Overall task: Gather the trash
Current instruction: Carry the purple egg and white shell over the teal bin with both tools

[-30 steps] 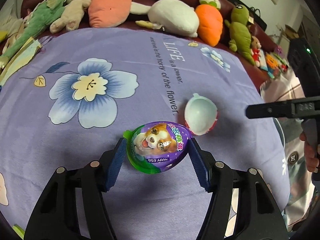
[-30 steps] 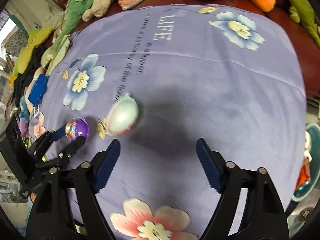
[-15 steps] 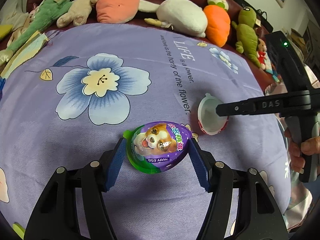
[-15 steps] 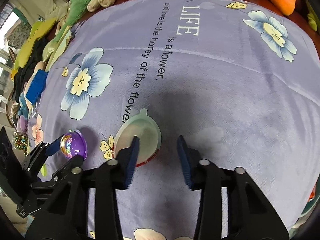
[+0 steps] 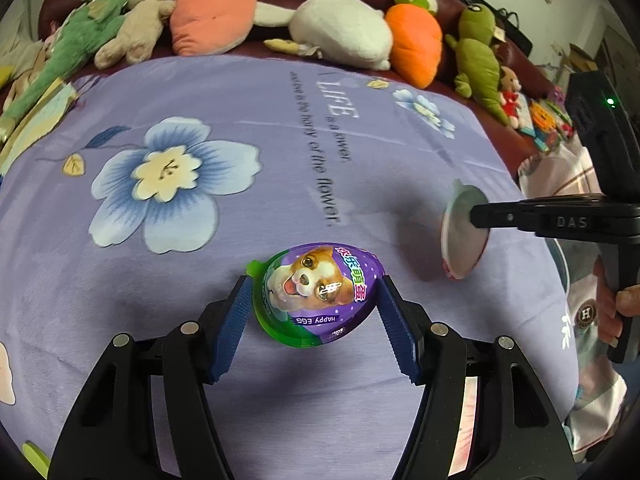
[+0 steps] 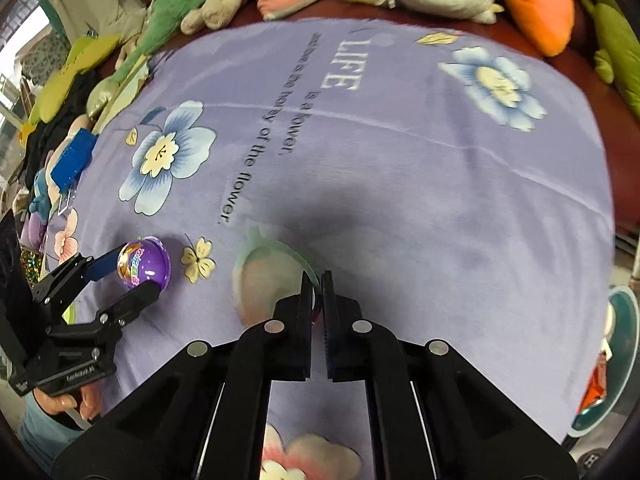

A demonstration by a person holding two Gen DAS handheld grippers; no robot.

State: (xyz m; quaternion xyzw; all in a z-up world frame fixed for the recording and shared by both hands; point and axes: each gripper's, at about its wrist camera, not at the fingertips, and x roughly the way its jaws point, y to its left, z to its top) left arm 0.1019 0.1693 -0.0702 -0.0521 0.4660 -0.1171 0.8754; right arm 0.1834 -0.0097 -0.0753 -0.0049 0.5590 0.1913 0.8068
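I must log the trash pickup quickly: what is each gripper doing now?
Left gripper: shut on the purple egg half.
Right gripper: shut on the rim of the white egg half.

Each fisheye camera sits just behind its own claw and looks steeply down along the fingers at the purple flowered blanket, with plush toys lining the far edge. The left view sits close over the left claw and catches the right claw entering from its right edge. The right view looks past the right claw and shows the left claw low at its left; both share the blanket's printed lettering and blue flower.
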